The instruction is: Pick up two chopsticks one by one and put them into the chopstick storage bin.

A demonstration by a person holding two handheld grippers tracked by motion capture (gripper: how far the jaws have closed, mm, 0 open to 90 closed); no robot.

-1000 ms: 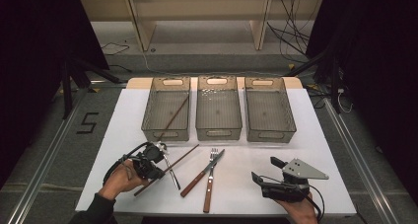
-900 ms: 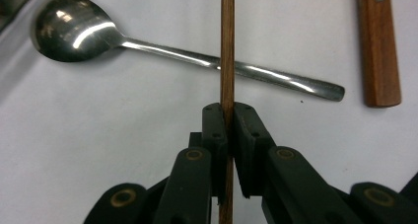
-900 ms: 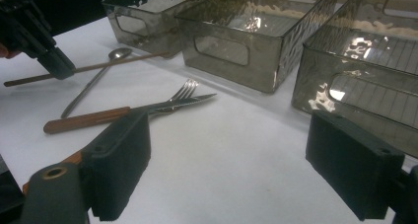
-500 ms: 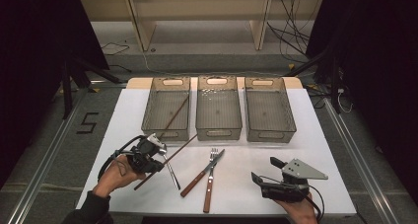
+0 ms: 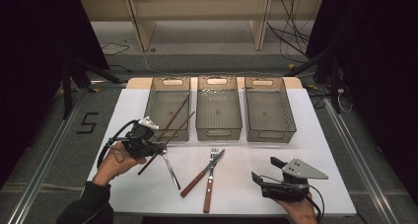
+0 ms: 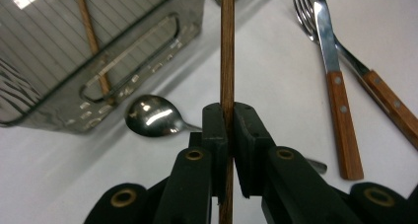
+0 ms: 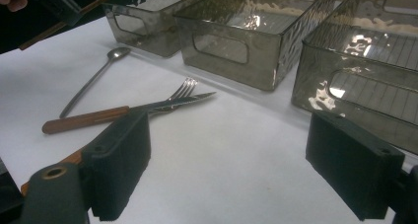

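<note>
While pinching a chopstick [image 6: 227, 61], left gripper [image 6: 227, 116] fingers [image 6: 215, 130] nearly closed; right gripper [image 7: 226, 169] fingers wide apart, empty.

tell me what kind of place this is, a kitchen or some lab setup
Most likely a lab or recording setup, not a kitchen: a white table with three identical grey bins lined up, loose cables on the floor behind, dark curtains at both sides, and a taped number five on the floor.

The left gripper [image 5: 156, 147], clamped on a brown chopstick [image 5: 167, 141], has been raised and carried far and to the right, toward the left bin [image 5: 154, 101]. The chopstick, earlier lying on the white table [image 5: 236, 184], has been lifted clear, its far tip now brought over the bin's near wall.
</note>
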